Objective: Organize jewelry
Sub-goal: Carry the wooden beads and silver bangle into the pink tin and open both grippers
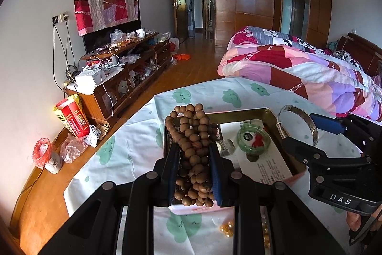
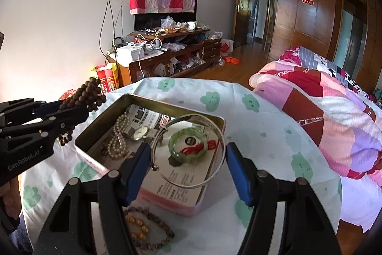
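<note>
Your left gripper (image 1: 193,173) has its jaws clamped on a bunch of brown wooden beads (image 1: 194,149), held above the near left corner of the open tin (image 2: 100,121). Your right gripper (image 2: 188,169) has its jaws wide, pressed against both sides of a silver bangle (image 2: 191,151) above the tin. A green bangle (image 2: 188,143), pearls (image 2: 118,135) and a watch (image 2: 140,133) lie inside. Gold beads (image 2: 138,228) rest on the desk (image 2: 274,147).

Each camera sits just behind its own tool, looking forward and downward along the fingers, close above the tabletop (image 1: 133,135). The left view catches the right tool (image 1: 298,128) at its right edge; the right view catches the left tool (image 2: 78,109) at its left. Both share the open tin (image 2: 100,126), bed and far doorway.
</note>
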### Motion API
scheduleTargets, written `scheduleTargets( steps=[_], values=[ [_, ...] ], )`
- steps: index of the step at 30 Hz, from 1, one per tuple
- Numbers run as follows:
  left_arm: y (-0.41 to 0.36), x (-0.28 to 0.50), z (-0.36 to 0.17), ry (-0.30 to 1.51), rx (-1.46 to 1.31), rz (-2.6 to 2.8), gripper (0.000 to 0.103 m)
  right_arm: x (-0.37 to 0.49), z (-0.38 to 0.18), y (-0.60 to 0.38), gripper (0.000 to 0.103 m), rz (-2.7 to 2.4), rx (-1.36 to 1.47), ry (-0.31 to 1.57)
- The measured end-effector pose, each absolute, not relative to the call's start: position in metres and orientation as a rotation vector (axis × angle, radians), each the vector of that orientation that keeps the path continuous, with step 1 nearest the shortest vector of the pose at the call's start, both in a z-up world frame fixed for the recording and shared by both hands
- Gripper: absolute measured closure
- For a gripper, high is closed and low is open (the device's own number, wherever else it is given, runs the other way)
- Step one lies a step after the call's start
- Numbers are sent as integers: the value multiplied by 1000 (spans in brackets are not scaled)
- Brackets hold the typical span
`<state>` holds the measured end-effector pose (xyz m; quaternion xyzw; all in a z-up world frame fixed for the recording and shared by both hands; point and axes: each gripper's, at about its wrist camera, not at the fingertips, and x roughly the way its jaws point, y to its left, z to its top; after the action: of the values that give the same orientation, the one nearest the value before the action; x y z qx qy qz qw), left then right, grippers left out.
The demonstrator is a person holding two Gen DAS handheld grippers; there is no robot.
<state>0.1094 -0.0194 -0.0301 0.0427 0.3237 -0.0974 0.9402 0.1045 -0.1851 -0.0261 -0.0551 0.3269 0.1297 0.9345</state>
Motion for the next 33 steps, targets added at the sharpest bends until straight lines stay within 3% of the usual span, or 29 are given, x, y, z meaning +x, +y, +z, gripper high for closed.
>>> scheduleTargets(
  steps=[33],
  values=[
    [-26,156,-62,768,112,-167,78,145,-56,-165,36,282,-158,756]
  ],
)
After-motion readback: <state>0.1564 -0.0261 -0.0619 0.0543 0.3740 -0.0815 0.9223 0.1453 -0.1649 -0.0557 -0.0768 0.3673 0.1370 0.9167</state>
